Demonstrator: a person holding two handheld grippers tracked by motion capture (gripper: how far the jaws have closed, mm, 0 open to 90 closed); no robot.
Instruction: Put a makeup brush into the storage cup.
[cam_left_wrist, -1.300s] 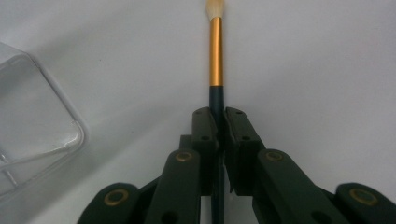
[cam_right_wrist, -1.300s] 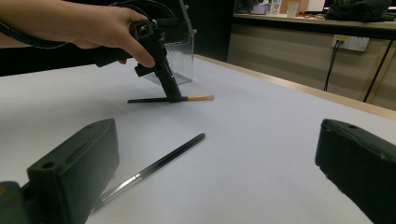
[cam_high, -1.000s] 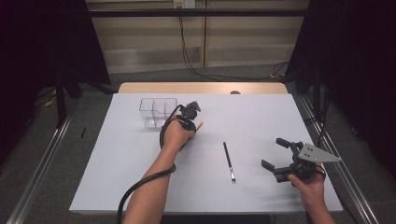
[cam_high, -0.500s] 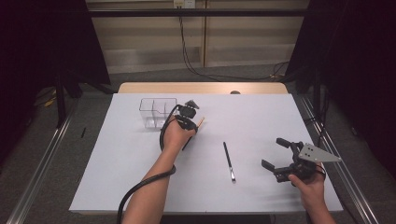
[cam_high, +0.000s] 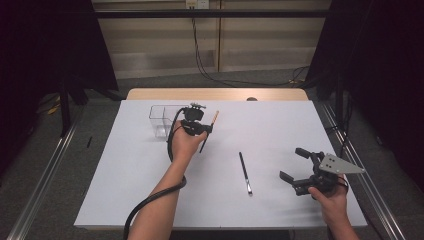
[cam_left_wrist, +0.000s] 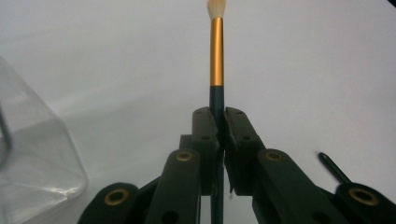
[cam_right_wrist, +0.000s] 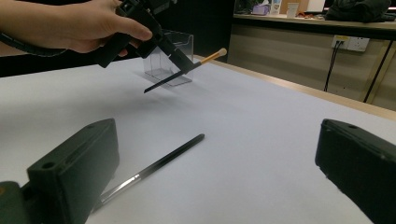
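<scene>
Clamping a paintbrush (cam_high: 209, 131) by its dark handle, the left gripper (cam_high: 199, 129) sits upper left of centre in the high view, jaws closed tight on it, the gold ferrule and pale tip pointing toward the top of the frame. The brush is lifted clear of the white table (cam_high: 280, 125), just right of a clear plastic box (cam_high: 161, 119). A second brush (cam_high: 244, 172) lies flat near centre. At lower right the right gripper (cam_high: 296, 167) holds its jaws wide apart, gripping nothing.
</scene>
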